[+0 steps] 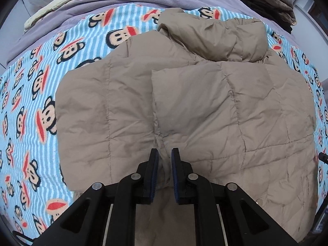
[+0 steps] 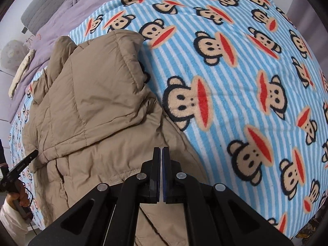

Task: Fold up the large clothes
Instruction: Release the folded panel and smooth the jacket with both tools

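Your left tongs (image 1: 164,153) pinched a fold of the tan puffer jacket (image 1: 205,106) at six o'clock on the bed's monkey blanket (image 1: 30,102), while your right tongs (image 2: 162,150) were closed empty.

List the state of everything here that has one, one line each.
Puffer jacket: lying on the bed, partly folded, one panel over the other.
Left gripper: jaws nearly shut; grip cannot be told.
Right gripper: shut, empty.
Monkey blanket: spread flat.
Cream garment: folded.
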The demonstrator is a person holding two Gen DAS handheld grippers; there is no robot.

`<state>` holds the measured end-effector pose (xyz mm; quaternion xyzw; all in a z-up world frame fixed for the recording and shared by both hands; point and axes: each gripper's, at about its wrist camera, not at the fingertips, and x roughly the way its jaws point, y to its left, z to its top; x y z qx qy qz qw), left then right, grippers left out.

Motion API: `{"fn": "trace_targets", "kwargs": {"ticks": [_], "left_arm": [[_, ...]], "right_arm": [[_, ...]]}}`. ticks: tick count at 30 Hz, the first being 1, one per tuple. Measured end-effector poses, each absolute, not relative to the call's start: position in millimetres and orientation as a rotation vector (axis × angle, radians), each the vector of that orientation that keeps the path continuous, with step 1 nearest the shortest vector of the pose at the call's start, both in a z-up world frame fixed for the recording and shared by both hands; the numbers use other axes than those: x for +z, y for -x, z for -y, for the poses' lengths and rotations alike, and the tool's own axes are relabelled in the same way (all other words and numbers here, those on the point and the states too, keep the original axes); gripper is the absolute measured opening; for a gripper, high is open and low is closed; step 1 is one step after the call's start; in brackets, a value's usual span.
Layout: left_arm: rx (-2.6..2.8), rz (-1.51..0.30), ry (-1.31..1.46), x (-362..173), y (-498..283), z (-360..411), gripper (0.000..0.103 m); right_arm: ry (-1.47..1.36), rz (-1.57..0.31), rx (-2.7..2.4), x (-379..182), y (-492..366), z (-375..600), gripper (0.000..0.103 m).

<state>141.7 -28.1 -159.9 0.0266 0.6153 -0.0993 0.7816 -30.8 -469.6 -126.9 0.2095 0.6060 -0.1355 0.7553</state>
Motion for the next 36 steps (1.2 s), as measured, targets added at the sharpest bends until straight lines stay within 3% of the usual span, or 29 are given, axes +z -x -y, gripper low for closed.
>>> {"fn": "trace_targets", "kwargs": {"ticks": [11,21,22,23,24,25,36], "left_arm": [[-0.179,-1.275,-0.09,-102,-88,30,0.015],[-0.106,-1.283,-0.021,-88,-41,42,0.015],[-0.094,-1.284,-0.014,-88,-36,43,0.02],[-0.084,-1.286,-0.009,-87,-31,43,0.038],[-0.064,-1.288,-0.005,-87,-26,44,0.094],[-0.034,-1.264,-0.001,-84,-20,44,0.101],[0.072,-1.261,0.06,-83,10,33,0.102]], "right_arm": [[-0.514,-1.321,-0.194,-120,30,431,0.004],[-0.488,-1.354,-0.078,-113,34,423,0.004],[-0.483,-1.355,-0.067,-111,35,425,0.004],[-0.478,-1.355,-0.057,-109,36,425,0.004],[-0.473,-1.356,-0.048,-108,37,426,0.004],[-0.468,-1.358,-0.039,-107,37,427,0.004],[-0.46,-1.368,-0.014,-106,52,430,0.004]]}}
